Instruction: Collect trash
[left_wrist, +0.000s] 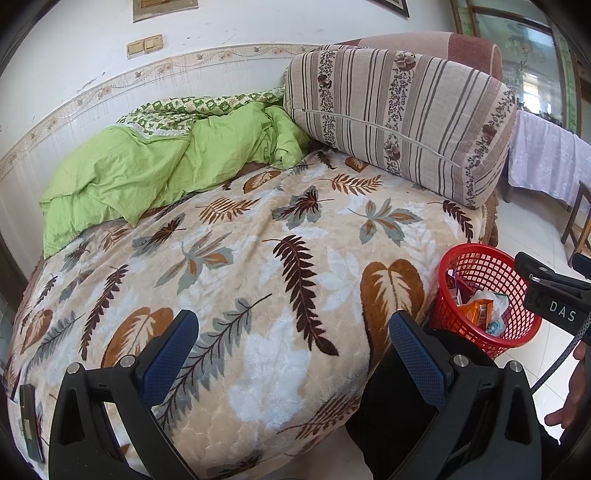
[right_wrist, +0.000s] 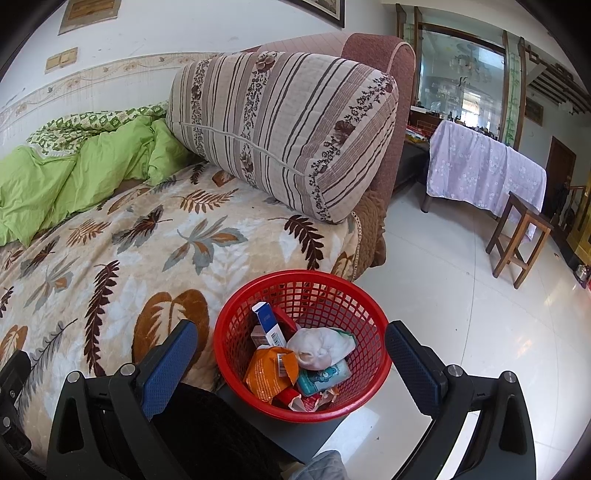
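Trash sits gathered in the red basket, which stands on a dark stand beside the bed at about 6 o'clock in the right wrist view and at 4 o'clock in the left wrist view. Inside lie an orange wrapper, a white wad, a blue-and-white box and a teal packet. The right gripper hangs over the basket, jaws spread wide and holding nothing. The left gripper points over the blanket, also wide open and empty. No loose litter shows on the blanket, the green quilt at 10 o'clock, or the floor. By that, collecting looks finished or nearly so; only spots outside these views could need checking.
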